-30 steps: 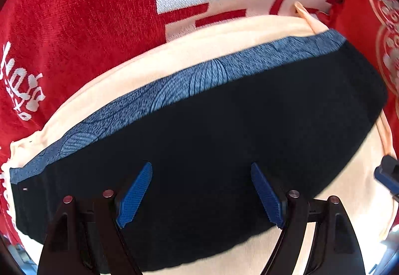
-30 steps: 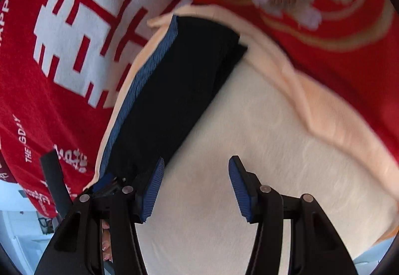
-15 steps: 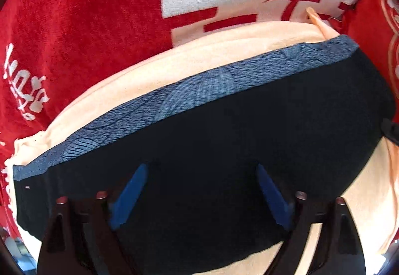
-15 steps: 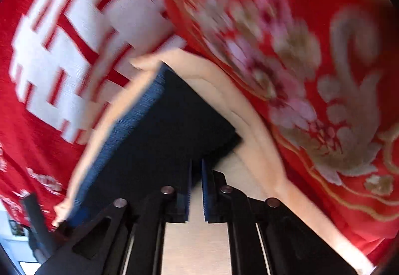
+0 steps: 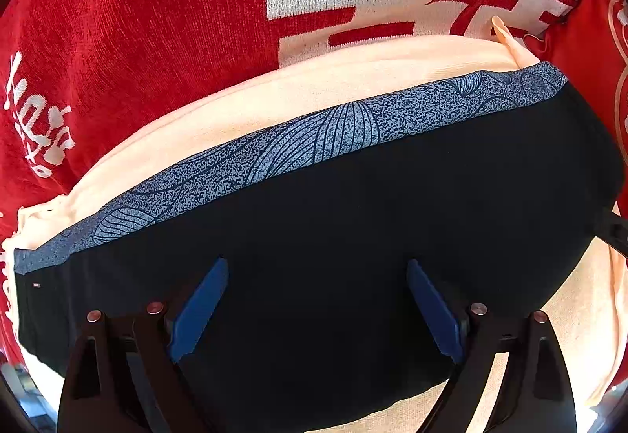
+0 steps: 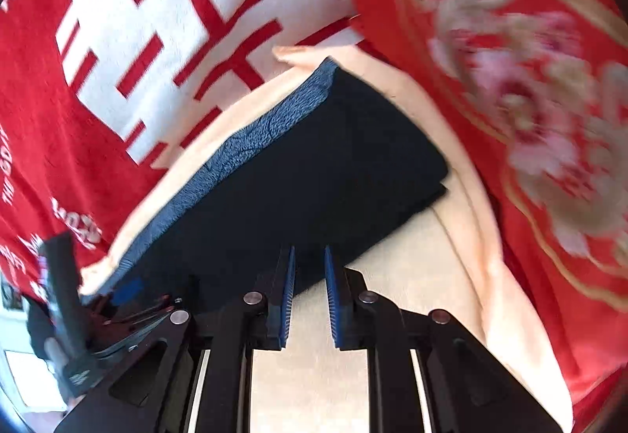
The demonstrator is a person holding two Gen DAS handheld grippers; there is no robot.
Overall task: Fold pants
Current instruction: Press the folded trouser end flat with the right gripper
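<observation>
1. Under everything, a red blanket (image 5: pixel 137 40) with white lettering spreads out, a peach cloth (image 5: pixel 298 87) lying on it.
2. On the peach cloth rest the folded black pants (image 5: pixel 353 221), their blue patterned waistband (image 5: pixel 314 134) along the far edge.
3. The left tool (image 5: pixel 316 305) hovers wide open over the pants, gripping nothing.
4. The right tool (image 6: pixel 308 299), at the pants' near edge, has just narrowed to a slim gap; nothing is pinched.

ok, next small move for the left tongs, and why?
Probably lower the left tongs and pinch the near edge of the dark pants. Their jaws have just been opening and stand wide with nothing between them, right over the pants, which lie as a flat folded strip on the peach cloth, seemingly ready for another fold.
</observation>
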